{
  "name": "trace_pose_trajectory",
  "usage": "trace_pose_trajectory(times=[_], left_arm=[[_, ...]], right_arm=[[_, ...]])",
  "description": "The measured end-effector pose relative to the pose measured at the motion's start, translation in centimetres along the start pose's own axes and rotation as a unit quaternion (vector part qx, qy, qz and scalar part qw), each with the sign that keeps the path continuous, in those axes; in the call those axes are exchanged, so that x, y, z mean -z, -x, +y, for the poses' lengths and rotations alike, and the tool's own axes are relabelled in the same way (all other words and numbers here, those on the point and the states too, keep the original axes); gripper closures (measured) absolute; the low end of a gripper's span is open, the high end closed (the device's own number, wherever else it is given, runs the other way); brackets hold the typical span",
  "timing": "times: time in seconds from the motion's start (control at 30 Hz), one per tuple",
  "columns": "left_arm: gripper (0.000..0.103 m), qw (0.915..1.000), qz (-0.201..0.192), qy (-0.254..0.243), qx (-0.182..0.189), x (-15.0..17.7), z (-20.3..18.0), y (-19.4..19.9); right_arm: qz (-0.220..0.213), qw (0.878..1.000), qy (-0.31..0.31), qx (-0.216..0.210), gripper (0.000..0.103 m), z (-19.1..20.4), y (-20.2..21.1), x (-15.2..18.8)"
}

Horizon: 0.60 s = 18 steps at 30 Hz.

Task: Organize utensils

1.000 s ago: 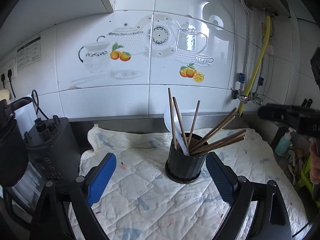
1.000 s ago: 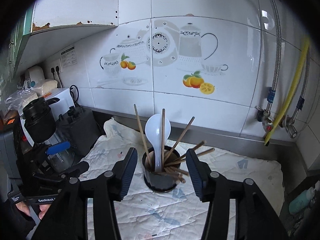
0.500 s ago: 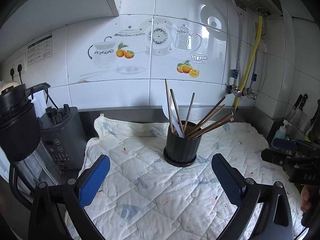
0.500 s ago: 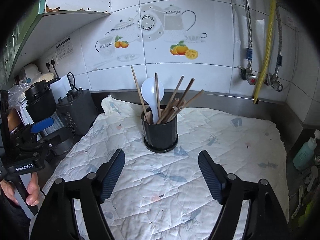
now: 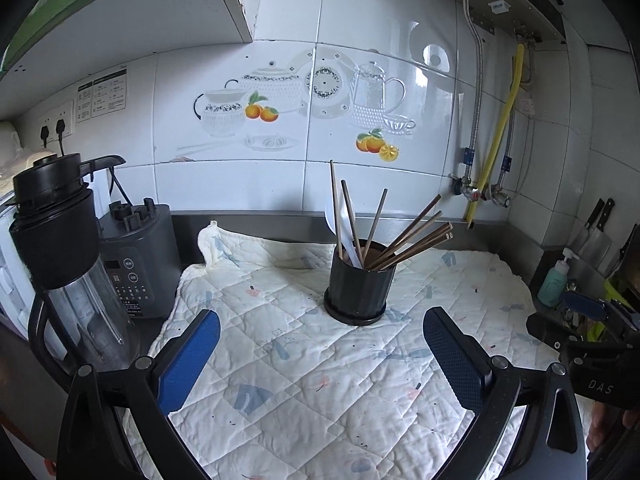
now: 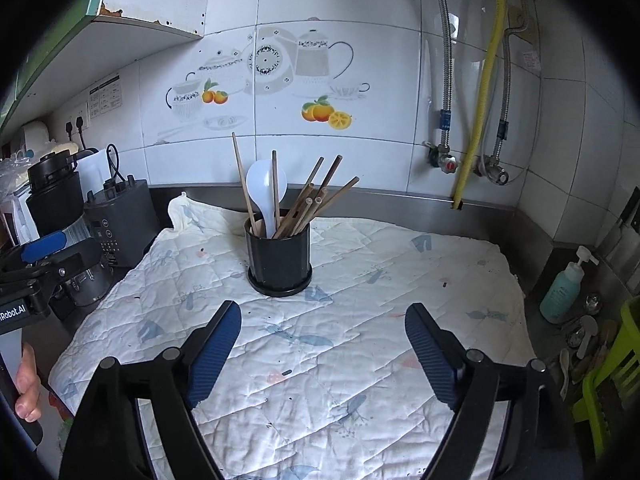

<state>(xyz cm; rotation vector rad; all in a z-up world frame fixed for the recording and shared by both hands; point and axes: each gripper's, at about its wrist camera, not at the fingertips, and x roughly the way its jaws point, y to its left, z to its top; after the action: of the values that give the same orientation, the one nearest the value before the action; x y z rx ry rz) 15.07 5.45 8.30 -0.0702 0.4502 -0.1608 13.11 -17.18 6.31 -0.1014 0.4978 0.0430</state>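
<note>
A black ribbed utensil holder [image 5: 359, 289] [image 6: 279, 258] stands upright on the quilted cloth [image 5: 304, 364] [image 6: 320, 344]. It holds several brown chopsticks [image 5: 408, 240] [image 6: 316, 200] and a white spoon [image 6: 265, 192] [image 5: 347, 236]. My left gripper [image 5: 320, 354] is open and empty, pulled back from the holder. My right gripper [image 6: 322, 350] is open and empty, also well short of the holder. Each gripper shows at the edge of the other's view.
A blender jug [image 5: 64, 256] and its grey base [image 5: 140, 260] stand at the left. A soap bottle [image 6: 566, 286], a green basket [image 6: 608, 380] and loose utensils [image 6: 584, 344] lie at the right. The tiled wall and pipes [image 6: 480, 92] rise behind.
Both grippers have drawn back from the holder, which now looks smaller and farther. Both stay open and empty. The holder has not moved.
</note>
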Motion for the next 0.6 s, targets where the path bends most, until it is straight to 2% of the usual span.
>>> trace_pose_trajectory(times=[0.33, 0.6], left_arm=[[0.0, 0.9998, -0.001, 0.002, -0.019, 1.5, -0.6, 1.5], [0.0, 0.9998, -0.004, -0.009, -0.018, 1.9, -1.5, 2.4]], right_arm=[[-0.025, 0.999, -0.024, -0.012, 0.008, -0.9, 1.6, 1.4], [-0.031, 0.998, -0.032, -0.034, 0.007, -0.8, 1.9, 2.5]])
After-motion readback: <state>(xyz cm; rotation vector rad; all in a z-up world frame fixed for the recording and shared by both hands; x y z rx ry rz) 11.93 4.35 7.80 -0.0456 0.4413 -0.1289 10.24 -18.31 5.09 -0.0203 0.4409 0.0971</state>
